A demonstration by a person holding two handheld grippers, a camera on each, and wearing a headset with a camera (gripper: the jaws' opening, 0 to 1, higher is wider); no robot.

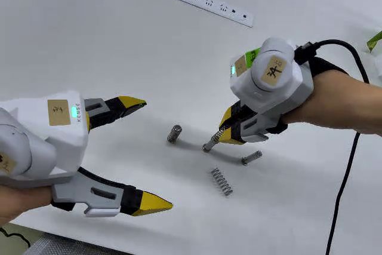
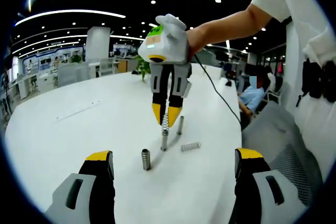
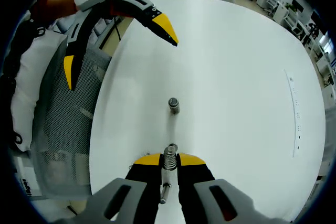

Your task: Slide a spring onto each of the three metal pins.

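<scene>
The right gripper (image 1: 225, 134) pinches a spring (image 1: 216, 137) end-on over a standing pin (image 1: 207, 146) on the table (image 1: 89, 40), lined up to slide down, while the left gripper (image 1: 156, 154) hangs wide open, empty.

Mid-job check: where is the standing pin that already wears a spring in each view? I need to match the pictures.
Head view: standing pin at centre, just left of the right gripper.
Left gripper view: lower centre, on the table between that view's own jaws.
Right gripper view: centre, straight ahead of the jaws.
Shared landmark: the spring clamped in the right gripper.
</scene>
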